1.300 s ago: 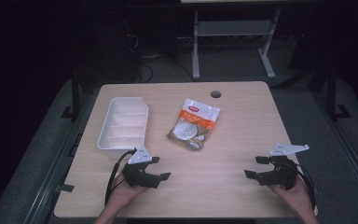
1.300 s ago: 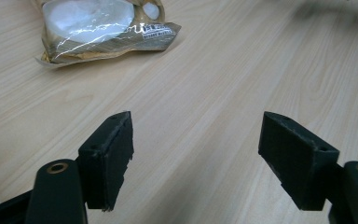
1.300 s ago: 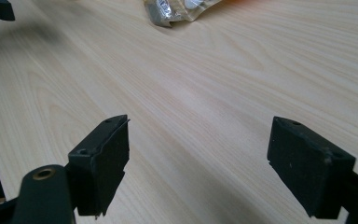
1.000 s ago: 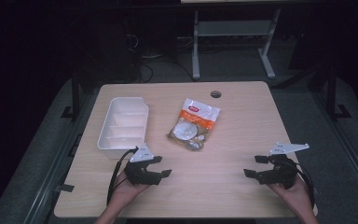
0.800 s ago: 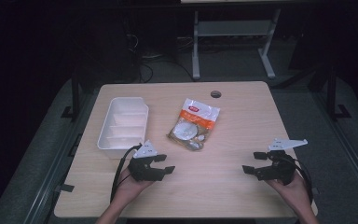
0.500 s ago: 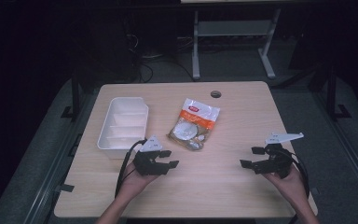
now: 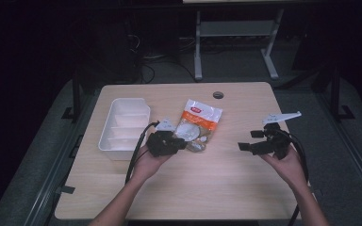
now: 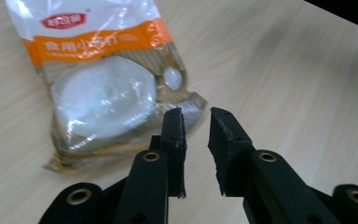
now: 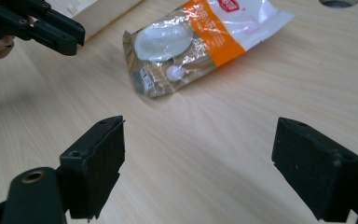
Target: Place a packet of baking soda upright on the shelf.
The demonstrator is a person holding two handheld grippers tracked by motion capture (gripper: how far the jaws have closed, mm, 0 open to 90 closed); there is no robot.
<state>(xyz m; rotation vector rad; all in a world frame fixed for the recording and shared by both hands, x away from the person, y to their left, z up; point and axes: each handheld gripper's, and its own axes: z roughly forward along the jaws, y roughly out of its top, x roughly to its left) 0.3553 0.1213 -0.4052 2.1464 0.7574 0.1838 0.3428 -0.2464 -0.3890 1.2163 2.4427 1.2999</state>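
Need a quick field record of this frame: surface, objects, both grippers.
surface: wooden table
bag: orange and clear snack bag, lying flat mid-table
tray: white divided tray, left of the bag
left gripper: jaws narrowly apart, at the bag's near corner, nothing between them
right gripper: jaws wide apart, over bare table, right of the bag

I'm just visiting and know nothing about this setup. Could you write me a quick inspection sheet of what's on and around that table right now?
Surface: light wooden table, round hole near the far edge.
Job's things: snack bag lying flat mid-table; white divided tray to its left, compartments look empty.
Clutter: nothing seen.
Grippers: left gripper at the bag's near corner, jaws narrowly apart, nothing between them; right gripper wide open, apart from the bag.
Cables: one black cable trails from each gripper.
Surroundings: dark room, metal stand behind the table.
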